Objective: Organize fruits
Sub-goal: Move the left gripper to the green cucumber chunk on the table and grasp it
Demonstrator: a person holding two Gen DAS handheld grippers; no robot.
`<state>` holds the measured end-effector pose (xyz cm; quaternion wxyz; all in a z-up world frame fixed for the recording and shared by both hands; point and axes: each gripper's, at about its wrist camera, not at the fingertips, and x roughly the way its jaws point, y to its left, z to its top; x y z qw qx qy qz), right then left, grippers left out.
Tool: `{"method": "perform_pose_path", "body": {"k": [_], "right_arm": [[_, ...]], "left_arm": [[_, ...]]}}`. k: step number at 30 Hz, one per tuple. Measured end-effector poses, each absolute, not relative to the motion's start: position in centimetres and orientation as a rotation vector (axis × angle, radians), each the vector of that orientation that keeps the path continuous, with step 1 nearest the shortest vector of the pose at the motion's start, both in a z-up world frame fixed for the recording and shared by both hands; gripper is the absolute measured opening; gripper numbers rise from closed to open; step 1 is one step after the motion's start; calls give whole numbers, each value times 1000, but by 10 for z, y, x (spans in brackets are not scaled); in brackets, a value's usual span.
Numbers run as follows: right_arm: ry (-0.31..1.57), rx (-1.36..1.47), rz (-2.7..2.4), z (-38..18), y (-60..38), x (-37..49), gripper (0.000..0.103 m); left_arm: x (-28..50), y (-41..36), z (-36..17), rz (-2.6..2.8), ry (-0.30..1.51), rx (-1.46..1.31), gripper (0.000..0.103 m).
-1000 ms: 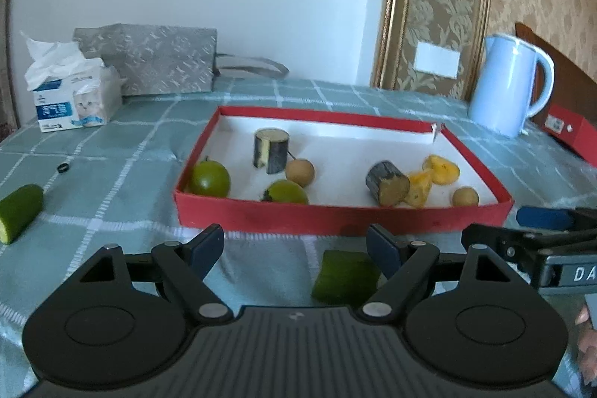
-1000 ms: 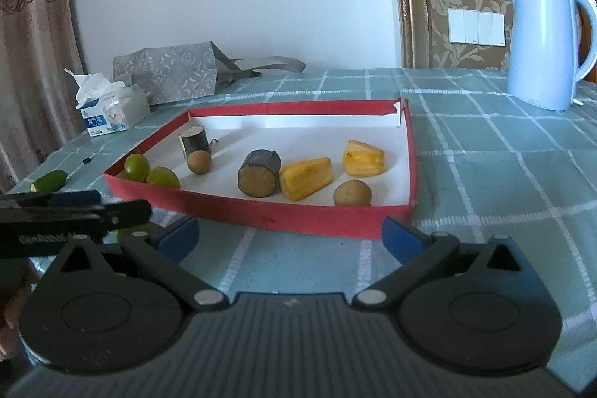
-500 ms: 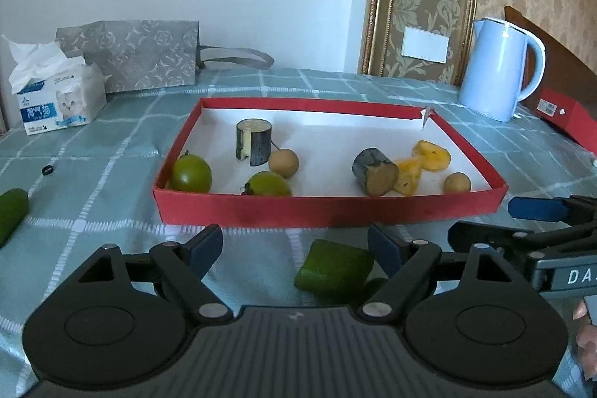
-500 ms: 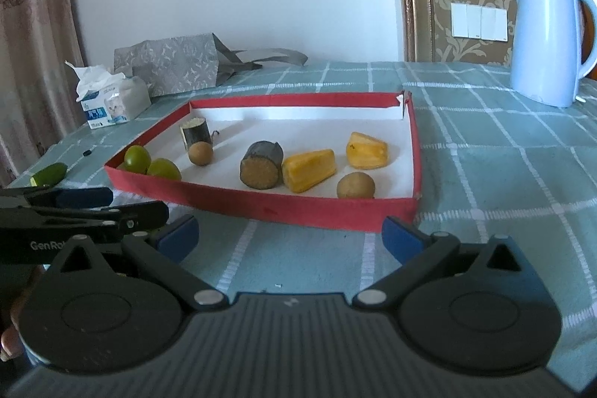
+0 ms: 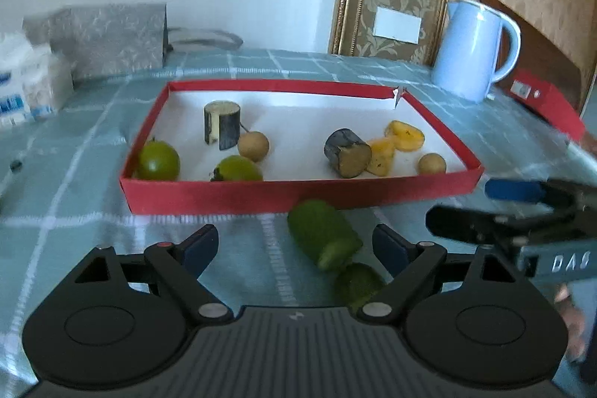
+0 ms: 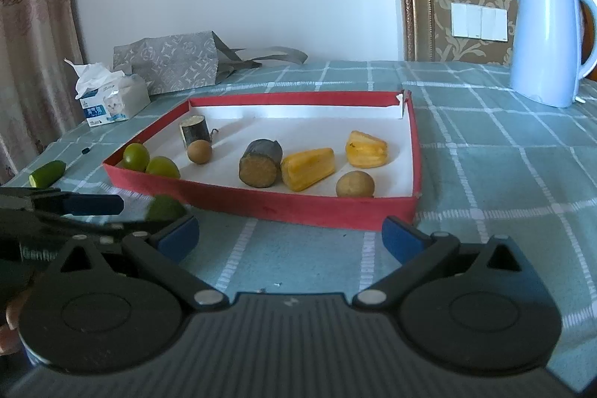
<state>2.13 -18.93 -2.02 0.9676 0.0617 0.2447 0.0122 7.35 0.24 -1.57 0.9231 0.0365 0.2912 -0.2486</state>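
— Checked green cloth (image 6: 503, 174) covers the table under both of my grippers. What do you want first?

— Your fingers. What are they doing?

— My left gripper (image 5: 294, 247) stands wide apart, and its jaws have just been opening. A cut green cucumber piece (image 5: 322, 234) lies on the cloth between them, nearer the right pad, with nothing pressing on it. A second green piece (image 5: 356, 282) lies just behind it, partly hidden by the gripper body. My right gripper (image 6: 289, 237) is spread wide too, with only bare cloth between its pads.

— What stands in the way?

— From the left wrist, my right gripper juts in from the right edge, just beside the box's near corner. From the right wrist, the left one pokes in low on the left, half covering the cucumber piece.

— And the box?

— The red box (image 5: 298, 198) sits just past the cucumber piece, white inside. It holds two green round fruits (image 5: 158, 161) at the left near corner, an upright dark cylinder piece (image 5: 222, 124), a lying dark cylinder piece (image 5: 347, 153), two yellow jackfruit pieces (image 6: 308, 168), and two brown round fruits (image 6: 354, 184).

— Anything else around?

— Another cucumber piece (image 6: 46, 173) lies well left of the box. A tissue box (image 6: 110, 99) and a grey bag (image 6: 168, 62) stand at the back left, a pale blue kettle (image 6: 544, 40) at the back right.
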Motion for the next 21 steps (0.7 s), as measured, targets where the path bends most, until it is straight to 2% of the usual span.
{"method": "perform_pose_path", "body": {"k": [11,14,16,21], "right_arm": [[510,119,25,-22,-188,23,103],[514,132,20,-23,-190,25,103],[515,130,17,-23,-190,25,103],[522,125,13,-24,-191,27,103]], "left_arm": [[76,-4,-15,-502,585,99,89],[71,-5,-14,-521,565,118,76],[68,-8,-14,-535,567,130,59],[64,-16,-16,-553,558,179,41]]}}
